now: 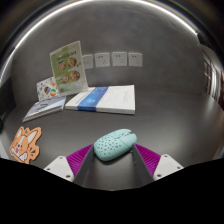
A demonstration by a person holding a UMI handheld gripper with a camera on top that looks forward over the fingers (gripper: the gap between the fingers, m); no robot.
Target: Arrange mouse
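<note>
A pale mint-green computer mouse (115, 144) with a perforated shell sits between my gripper's (115, 150) two fingertips, over the dark grey table (170, 125). The purple pads (80, 158) on both fingers press against the mouse's left and right sides with no gap showing. I cannot tell whether the mouse rests on the table or is lifted off it.
A white and blue box (102, 98) lies flat beyond the mouse. Left of it are a picture booklet (48, 102) and an upright illustrated card (66, 65) against the wall. An orange cartoon sticker (25, 146) lies to the left of the fingers. Wall sockets (110, 60) sit behind.
</note>
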